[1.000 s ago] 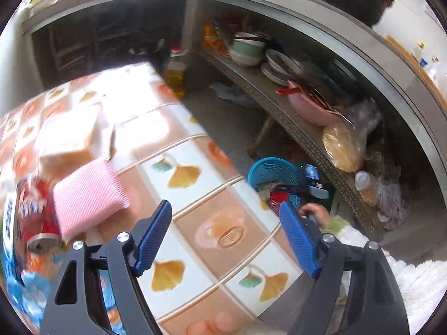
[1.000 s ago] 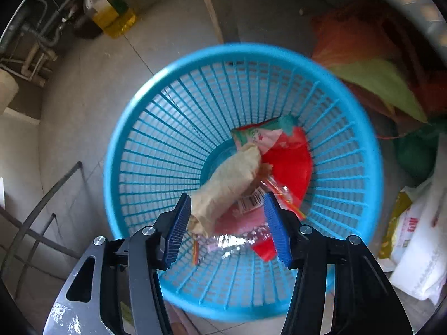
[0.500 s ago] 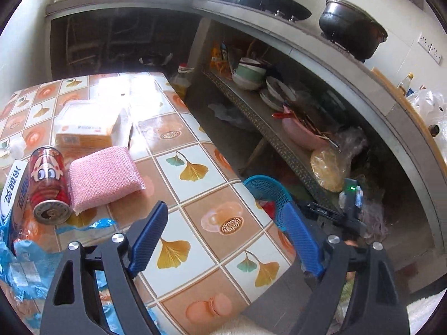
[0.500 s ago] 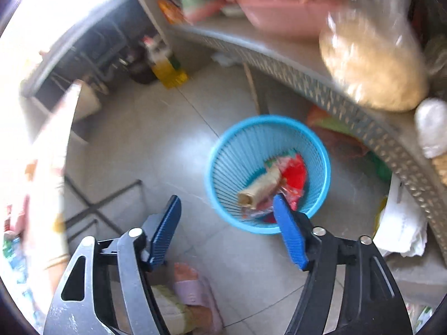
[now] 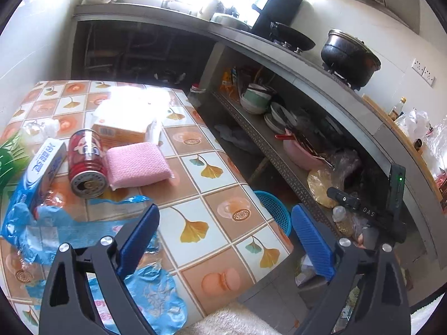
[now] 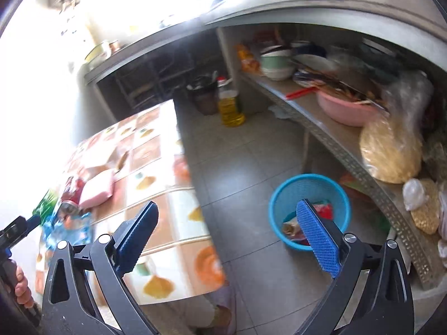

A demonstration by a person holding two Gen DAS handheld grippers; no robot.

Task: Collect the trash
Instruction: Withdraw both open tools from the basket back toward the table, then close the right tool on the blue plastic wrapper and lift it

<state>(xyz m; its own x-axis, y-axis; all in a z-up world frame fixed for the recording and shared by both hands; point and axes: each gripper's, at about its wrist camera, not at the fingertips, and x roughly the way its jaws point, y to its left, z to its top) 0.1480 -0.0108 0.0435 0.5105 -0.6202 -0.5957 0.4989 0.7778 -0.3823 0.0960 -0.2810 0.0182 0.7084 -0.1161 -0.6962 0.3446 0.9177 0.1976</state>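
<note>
Hovering over the near edge of a tiled table [image 5: 223, 195], the left gripper [image 5: 226, 240] has its blue jaws opening wide with nothing between them. Just under its left finger lies a crumpled blue plastic wrapper [image 5: 69, 229], which spreads along the near left part of the table. Behind the wrapper, a blue and white carton [image 5: 46, 164] lies on its side, touching a red drink can [image 5: 86, 164] that also lies on its side. A pink sponge [image 5: 137, 164] rests just beside the can, and an orange tissue box [image 5: 123, 128] sits behind both.

The right gripper [image 6: 227, 237] hangs above the floor beside the table's edge. Its jaws are opening too and hold nothing. Beyond its right finger, on the grey floor tiles, stands a blue mesh basket [image 6: 310, 187], close under a metal shelf [image 6: 349, 162]. Inside the basket lie a brown paper roll [image 6: 290, 227] and a red wrapper [image 6: 324, 209].

Farther off, a pink basin [image 6: 346, 109] and stacked bowls sit on the shelf, and a yellow oil bottle [image 6: 229, 106] stands on the floor at the far end.

The task looks partly done: two pieces of trash are already in the basket. The blue wrapper, the can and perhaps the carton remain on the table, likely next to be collected.
</note>
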